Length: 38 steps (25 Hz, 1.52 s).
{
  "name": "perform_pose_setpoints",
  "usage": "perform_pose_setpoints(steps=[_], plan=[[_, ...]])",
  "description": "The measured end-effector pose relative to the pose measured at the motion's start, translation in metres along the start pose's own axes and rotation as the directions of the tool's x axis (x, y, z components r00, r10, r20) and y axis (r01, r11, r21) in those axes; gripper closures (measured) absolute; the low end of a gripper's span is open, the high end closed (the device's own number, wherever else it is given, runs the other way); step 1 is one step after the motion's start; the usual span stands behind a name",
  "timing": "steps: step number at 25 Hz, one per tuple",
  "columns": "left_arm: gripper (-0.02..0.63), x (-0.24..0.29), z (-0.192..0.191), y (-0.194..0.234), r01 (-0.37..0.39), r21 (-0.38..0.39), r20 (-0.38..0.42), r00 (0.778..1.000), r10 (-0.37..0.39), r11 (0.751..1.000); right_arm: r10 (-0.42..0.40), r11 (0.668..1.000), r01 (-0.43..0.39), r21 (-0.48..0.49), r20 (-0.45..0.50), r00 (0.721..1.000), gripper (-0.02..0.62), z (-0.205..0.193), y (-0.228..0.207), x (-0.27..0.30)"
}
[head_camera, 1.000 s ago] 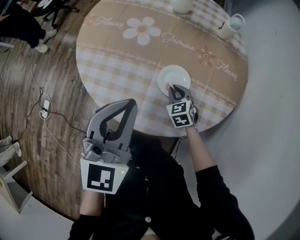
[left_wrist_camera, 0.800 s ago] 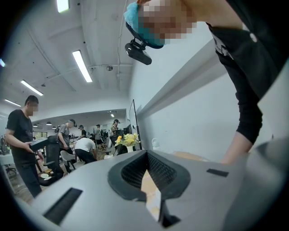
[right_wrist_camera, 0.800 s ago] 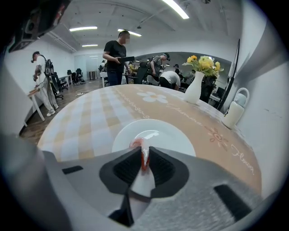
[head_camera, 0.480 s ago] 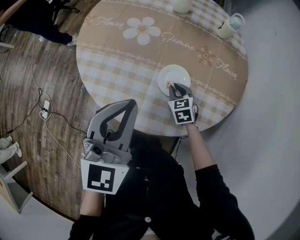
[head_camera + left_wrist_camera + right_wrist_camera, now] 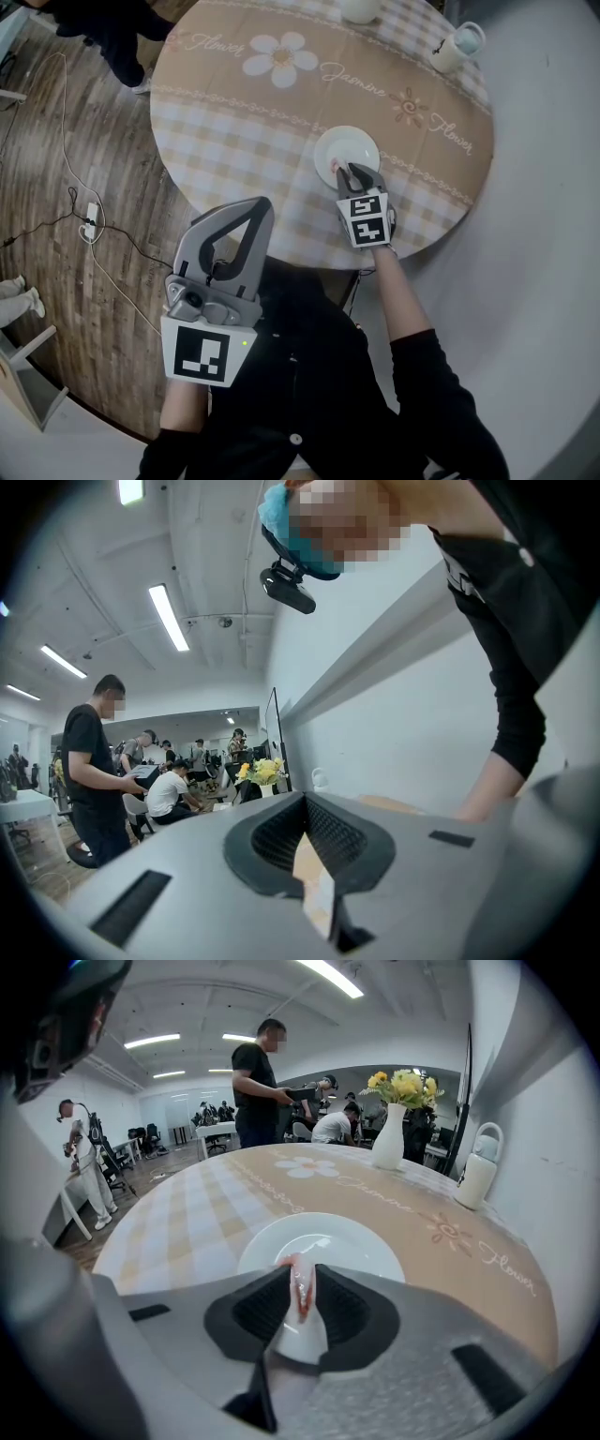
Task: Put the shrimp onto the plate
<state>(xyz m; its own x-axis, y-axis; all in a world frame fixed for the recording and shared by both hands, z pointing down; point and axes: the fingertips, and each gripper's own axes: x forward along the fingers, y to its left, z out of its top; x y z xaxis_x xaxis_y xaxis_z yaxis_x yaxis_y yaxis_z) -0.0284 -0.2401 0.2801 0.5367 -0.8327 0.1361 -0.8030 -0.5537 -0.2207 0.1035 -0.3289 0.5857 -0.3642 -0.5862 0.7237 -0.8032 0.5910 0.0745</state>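
A small white plate (image 5: 349, 146) (image 5: 356, 1239) sits near the front right of the round table. My right gripper (image 5: 343, 172) (image 5: 302, 1283) hangs over the plate's near rim, shut on a pink shrimp (image 5: 301, 1286) pinched between its fingertips. In the head view the shrimp (image 5: 337, 169) shows only as a small pink spot at the jaw tips. My left gripper (image 5: 230, 234) (image 5: 309, 855) is held off the table in front of the person's body, jaws together with nothing between them.
The table carries a beige checked cloth (image 5: 253, 141) with flower print. A white vase (image 5: 389, 1143) with yellow flowers and a white lidded jug (image 5: 454, 49) (image 5: 478, 1177) stand at the far side. People stand behind the table. Cables lie on the wooden floor (image 5: 84, 216) at left.
The right gripper has edged slightly forward over the plate with the shrimp still held. The left gripper has not moved.
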Motion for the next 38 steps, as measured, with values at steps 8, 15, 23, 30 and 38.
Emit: perform_pose_setpoints(steps=[8, 15, 23, 30, 38], plan=[[0.604, 0.002, 0.003, -0.007, 0.030, 0.012, 0.016, 0.999, -0.030, 0.999, -0.045, 0.999, 0.045, 0.006, 0.080, 0.996, 0.588, 0.013, 0.000, -0.026], [0.604, 0.006, 0.014, -0.017, 0.078, 0.029, 0.048, 0.996, -0.080, 0.997, -0.071, 0.997, 0.064, 0.040, 0.188, 0.980, 0.591, 0.041, 0.001, -0.065], [0.604, 0.009, 0.026, -0.027, 0.129, 0.047, 0.084, 0.988, -0.133, 0.990, -0.136, 0.991, 0.124, 0.057, 0.296, 0.946, 0.592, 0.066, -0.001, -0.116], [0.604, 0.012, 0.035, -0.034, 0.162, 0.059, 0.106, 0.980, -0.168, 0.985, -0.189, 0.982, 0.174, 0.073, 0.377, 0.907, 0.592, 0.088, -0.003, -0.163], [0.604, 0.016, 0.047, -0.038, 0.180, 0.084, 0.127, 0.974, -0.190, 0.980, -0.220, 0.975, 0.207, 0.082, 0.489, 0.844, 0.592, 0.121, -0.001, -0.213]])
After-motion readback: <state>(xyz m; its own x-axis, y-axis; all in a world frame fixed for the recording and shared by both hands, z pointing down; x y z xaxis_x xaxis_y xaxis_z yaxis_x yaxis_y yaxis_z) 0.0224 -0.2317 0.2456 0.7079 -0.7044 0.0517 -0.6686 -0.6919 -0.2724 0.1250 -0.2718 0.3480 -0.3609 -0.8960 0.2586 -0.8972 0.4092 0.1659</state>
